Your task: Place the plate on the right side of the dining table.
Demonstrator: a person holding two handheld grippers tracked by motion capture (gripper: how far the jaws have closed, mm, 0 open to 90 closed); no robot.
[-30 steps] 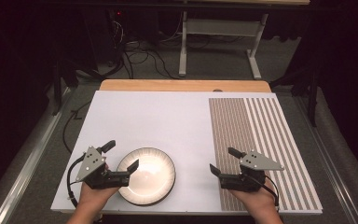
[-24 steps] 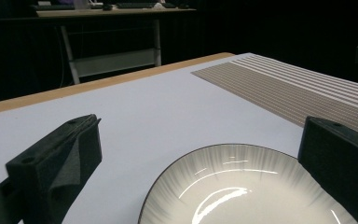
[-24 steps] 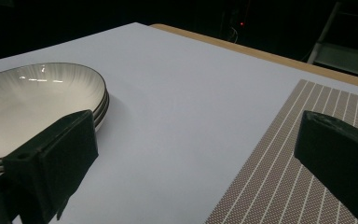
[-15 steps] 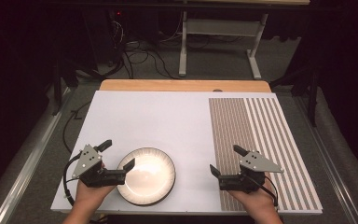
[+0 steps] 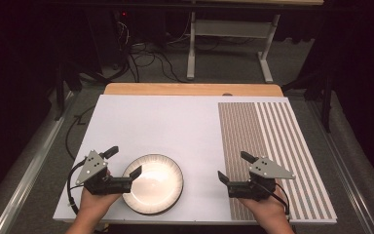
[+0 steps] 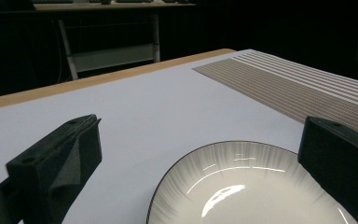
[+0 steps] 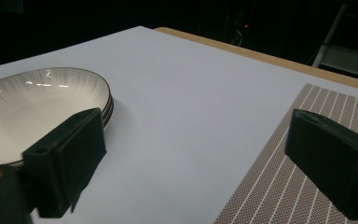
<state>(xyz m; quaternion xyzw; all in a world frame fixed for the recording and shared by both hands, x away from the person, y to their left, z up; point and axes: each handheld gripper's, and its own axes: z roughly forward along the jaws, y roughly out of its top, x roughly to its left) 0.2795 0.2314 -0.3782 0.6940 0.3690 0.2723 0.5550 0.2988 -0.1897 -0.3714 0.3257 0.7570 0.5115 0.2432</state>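
Observation:
A round white plate (image 5: 158, 185) with a dark rim and fine radial lines lies near the front edge of the white tabletop (image 5: 175, 122). My left gripper (image 5: 124, 161) is open at the plate's left edge, one jaw above the rim and the other over bare table. In the left gripper view, my left gripper (image 6: 200, 130) straddles the near part of the plate (image 6: 242, 186) without touching it. My right gripper (image 5: 233, 166) stands open at the left edge of the striped placemat (image 5: 268, 146). Its jaws have just been closing a little, with nothing between them. In the right gripper view, my right gripper (image 7: 196, 121) has the plate (image 7: 37, 102) to its left.
The brown placemat (image 7: 307, 177) with white stripes covers the right third of the table. A wooden strip (image 5: 190, 89) runs along the far edge. Beyond it are a metal table frame (image 5: 224, 44) and cables (image 5: 146, 58) on the dark floor.

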